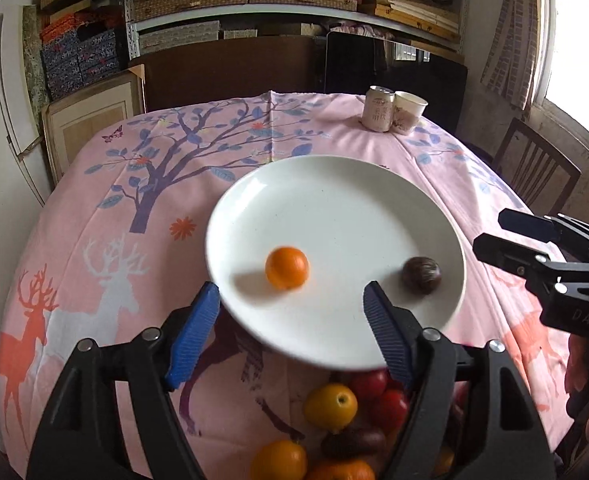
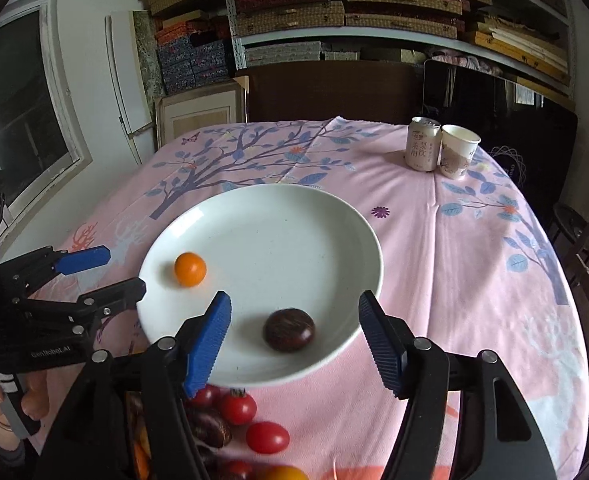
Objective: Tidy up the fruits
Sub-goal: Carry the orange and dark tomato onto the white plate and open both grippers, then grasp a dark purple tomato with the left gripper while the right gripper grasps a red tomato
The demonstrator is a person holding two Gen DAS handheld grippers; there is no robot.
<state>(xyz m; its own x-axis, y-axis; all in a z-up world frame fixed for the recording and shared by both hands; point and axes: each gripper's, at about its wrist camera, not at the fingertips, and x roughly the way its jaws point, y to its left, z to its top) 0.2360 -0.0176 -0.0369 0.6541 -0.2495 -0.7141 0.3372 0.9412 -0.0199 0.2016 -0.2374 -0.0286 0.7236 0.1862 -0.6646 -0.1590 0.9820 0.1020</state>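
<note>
A white plate lies on the pink tablecloth. On it sit a small orange fruit and a dark brown chestnut-like fruit. My left gripper is open and empty, hovering above the plate's near edge; it also shows in the right wrist view. My right gripper is open and empty, with the dark fruit between and beyond its fingertips; it also shows in the left wrist view. A pile of red, yellow, orange and dark fruits lies on the cloth near the plate.
A drink can and a paper cup stand at the table's far right. A wooden chair stands to the right of the table. Shelves of boxes fill the back wall.
</note>
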